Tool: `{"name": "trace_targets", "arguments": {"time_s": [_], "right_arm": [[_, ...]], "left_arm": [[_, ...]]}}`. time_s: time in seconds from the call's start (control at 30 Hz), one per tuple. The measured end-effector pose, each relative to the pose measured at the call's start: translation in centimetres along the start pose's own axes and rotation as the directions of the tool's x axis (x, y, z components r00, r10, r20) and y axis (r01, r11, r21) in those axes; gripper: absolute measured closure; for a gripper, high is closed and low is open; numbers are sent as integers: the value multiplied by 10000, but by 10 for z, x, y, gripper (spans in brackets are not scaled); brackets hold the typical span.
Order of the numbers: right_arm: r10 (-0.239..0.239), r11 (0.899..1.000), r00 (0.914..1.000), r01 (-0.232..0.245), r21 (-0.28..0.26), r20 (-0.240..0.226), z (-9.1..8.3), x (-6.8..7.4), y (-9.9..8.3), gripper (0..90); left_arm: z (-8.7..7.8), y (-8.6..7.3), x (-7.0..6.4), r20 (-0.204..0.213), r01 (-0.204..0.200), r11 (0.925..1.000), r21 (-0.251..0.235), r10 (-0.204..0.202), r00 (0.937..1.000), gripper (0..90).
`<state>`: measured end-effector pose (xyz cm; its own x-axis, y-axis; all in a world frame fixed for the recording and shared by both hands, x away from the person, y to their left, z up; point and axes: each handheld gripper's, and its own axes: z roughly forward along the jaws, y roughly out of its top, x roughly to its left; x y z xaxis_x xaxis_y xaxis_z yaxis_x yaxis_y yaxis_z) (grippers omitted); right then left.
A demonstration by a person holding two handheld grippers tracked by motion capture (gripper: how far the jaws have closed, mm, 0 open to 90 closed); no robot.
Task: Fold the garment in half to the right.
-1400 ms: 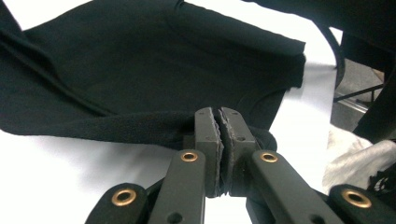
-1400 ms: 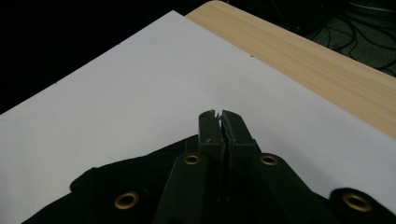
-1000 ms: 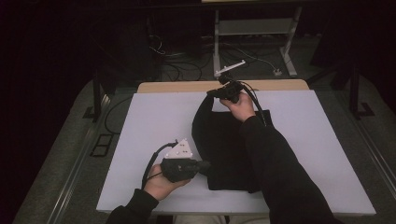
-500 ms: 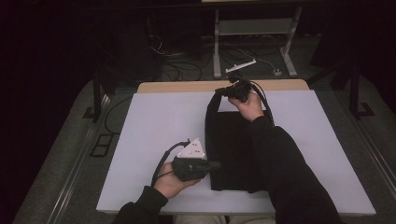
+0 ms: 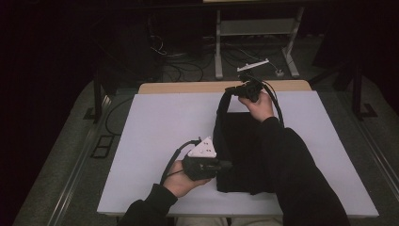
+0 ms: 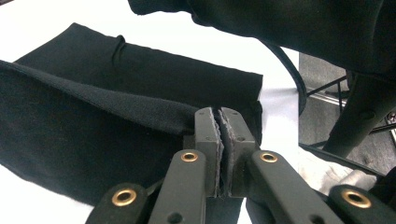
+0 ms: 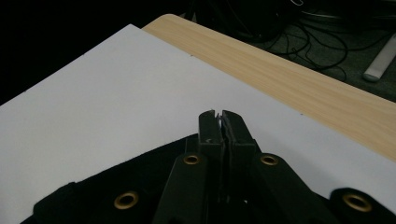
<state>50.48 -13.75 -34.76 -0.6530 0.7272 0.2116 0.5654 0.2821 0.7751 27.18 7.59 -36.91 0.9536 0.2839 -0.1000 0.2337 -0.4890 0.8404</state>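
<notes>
A black cloth (image 5: 244, 150) lies on the white tabletop (image 5: 160, 132), right of centre. My left gripper (image 5: 225, 165) is shut on its near left edge; in the left gripper view the jaws (image 6: 219, 123) pinch a raised fold of the cloth (image 6: 93, 130). At the far edge, my right gripper (image 5: 236, 89) is shut and holds a corner of the cloth up, with a dark strip hanging from it to the table. Black cloth (image 7: 121, 182) bunches under the shut jaws (image 7: 219, 120) in the right gripper view. The person's right sleeve (image 5: 291, 165) covers part of the cloth.
A wooden table edge (image 5: 188, 87) runs along the far side of the white top, seen close in the right gripper view (image 7: 303, 79). Cables and a metal stand (image 5: 254, 28) sit on the dark floor beyond. The left half of the tabletop is bare.
Both grippers have shifted to the right. The right gripper has carried the lifted cloth corner farther right along the far edge, and the hanging fold has narrowed.
</notes>
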Motion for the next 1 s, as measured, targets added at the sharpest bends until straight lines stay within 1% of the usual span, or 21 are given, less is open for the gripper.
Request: {"name": "trace_targets", "arguments": {"time_s": [0.33,0.43,0.57,0.77,0.83,0.9,1.0], "right_arm": [[244,9996,9995,-241,-155,200,-15,-14,-7,862],[294,9994,9992,-289,-187,271,-19,-19,-9,862],[399,9990,9986,-391,-227,342,-25,-24,-13,862],[556,9982,9973,-545,-250,469,-32,-32,-19,862],[584,9979,9971,-570,-294,492,-34,-34,-20,862],[603,9978,9968,-587,-311,525,-37,-36,-22,862],[670,9973,9960,-651,-342,585,-41,-40,-24,862]], "left_arm": [[13,13,-4,267,-259,9997,32,258,9993,851],[17,15,-5,332,-272,9996,-4,272,9991,851],[23,19,-7,468,-392,9992,102,387,9982,851],[32,24,-10,611,-443,9990,24,441,9972,851],[35,27,-10,676,-552,9985,43,548,9962,851],[38,29,-11,726,-579,9983,-21,579,9957,851],[42,32,-13,810,-639,9980,22,635,9947,851]]}}
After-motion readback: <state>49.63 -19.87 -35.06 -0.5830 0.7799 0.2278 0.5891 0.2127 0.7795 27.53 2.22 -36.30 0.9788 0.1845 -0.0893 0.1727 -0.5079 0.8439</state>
